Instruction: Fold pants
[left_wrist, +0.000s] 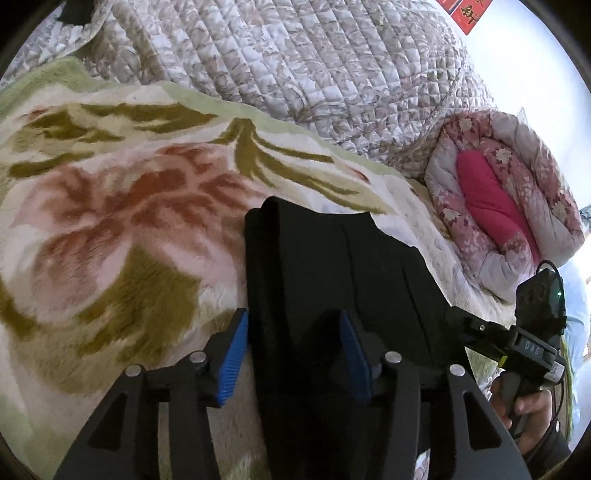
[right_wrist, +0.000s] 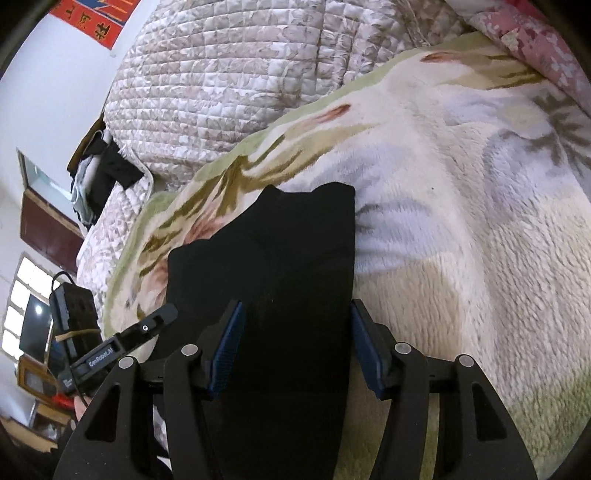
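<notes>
both sets of fingers stand wide, left gripper and right gripper straddling the black pants, pads apparently off the cloth. the pants lie on the bed's floral blanket, reaching toward twelve o'clock. a fold looks just laid; next calls for regripping an end.

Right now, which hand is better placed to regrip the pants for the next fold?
Probably the right gripper: the black pants fill the gap between its open jaws. The left gripper straddles only their left edge, with blanket showing beside it.
</notes>
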